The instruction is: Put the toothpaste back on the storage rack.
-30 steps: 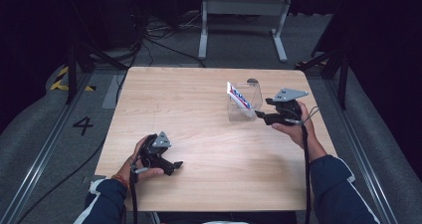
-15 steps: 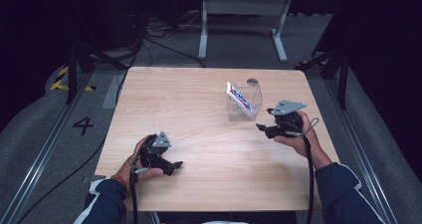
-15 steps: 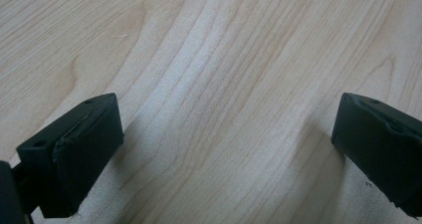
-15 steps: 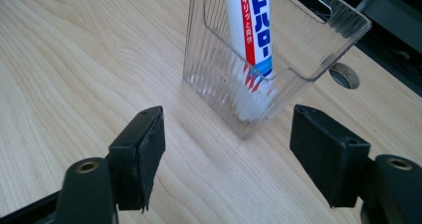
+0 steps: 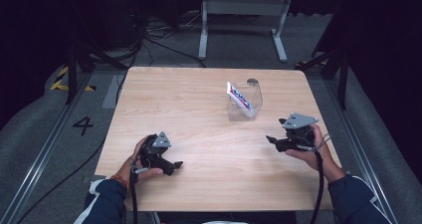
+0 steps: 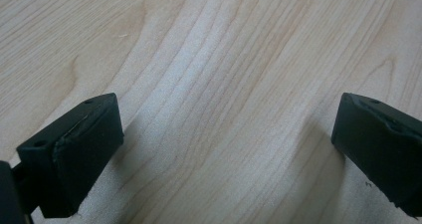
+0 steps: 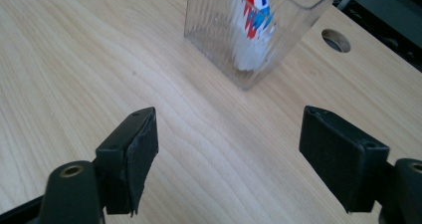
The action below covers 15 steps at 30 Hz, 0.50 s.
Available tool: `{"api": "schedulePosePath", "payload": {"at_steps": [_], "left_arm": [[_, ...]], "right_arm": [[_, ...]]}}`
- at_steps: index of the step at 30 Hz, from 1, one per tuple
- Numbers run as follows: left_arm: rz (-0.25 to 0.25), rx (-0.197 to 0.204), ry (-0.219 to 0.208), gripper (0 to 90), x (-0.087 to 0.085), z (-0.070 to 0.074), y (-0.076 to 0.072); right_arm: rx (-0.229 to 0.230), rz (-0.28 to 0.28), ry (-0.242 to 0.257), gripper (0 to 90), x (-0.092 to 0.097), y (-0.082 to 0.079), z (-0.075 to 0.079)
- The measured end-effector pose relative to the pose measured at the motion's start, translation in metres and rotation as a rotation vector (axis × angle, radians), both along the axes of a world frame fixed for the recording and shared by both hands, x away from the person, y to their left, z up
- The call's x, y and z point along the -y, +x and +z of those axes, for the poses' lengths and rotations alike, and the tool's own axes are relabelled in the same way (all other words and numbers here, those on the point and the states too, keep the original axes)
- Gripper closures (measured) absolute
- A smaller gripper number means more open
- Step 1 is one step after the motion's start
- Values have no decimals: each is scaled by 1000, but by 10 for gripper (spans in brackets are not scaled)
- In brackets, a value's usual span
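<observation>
Jaws of the right gripper [image 7: 229, 159] stood wide apart with nothing between them, having just been opening. Ahead of them, near but apart, a clear ribbed plastic cup [image 7: 249, 40] stood upright on the light wooden bench [image 5: 199, 104], holding a white tube with red and blue print [image 7: 254, 15] that leaned against its wall. In the high view the cup [image 5: 244, 104] sat right of the bench's centre, toward the far edge, and the right gripper [image 5: 272, 140] was held near the right edge. Jaws of the left gripper [image 6: 224, 149] were likewise spread over bare wood; that gripper [image 5: 176, 165] rested near the front left corner, well apart from the cup.
</observation>
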<state>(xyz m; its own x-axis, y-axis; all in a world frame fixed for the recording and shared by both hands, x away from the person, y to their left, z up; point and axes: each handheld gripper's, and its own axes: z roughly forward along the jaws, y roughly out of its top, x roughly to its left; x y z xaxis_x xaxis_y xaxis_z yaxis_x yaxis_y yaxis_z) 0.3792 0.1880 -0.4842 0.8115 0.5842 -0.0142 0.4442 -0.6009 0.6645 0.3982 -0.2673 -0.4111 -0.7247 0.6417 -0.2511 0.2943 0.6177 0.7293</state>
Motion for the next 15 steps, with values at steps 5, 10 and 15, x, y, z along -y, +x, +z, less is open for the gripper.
{"api": "schedulePosePath", "payload": {"at_steps": [5,10,15], "left_arm": [[-3,1,2,2,0,0,0],[-2,1,2,2,0,0,0],[-2,1,2,2,0,0,0]], "right_arm": [[6,-5,1,225,10,-10,-9],[14,-5,16,207,20,-18,-19],[-23,-48,19,214,34,-23,-32]]}}
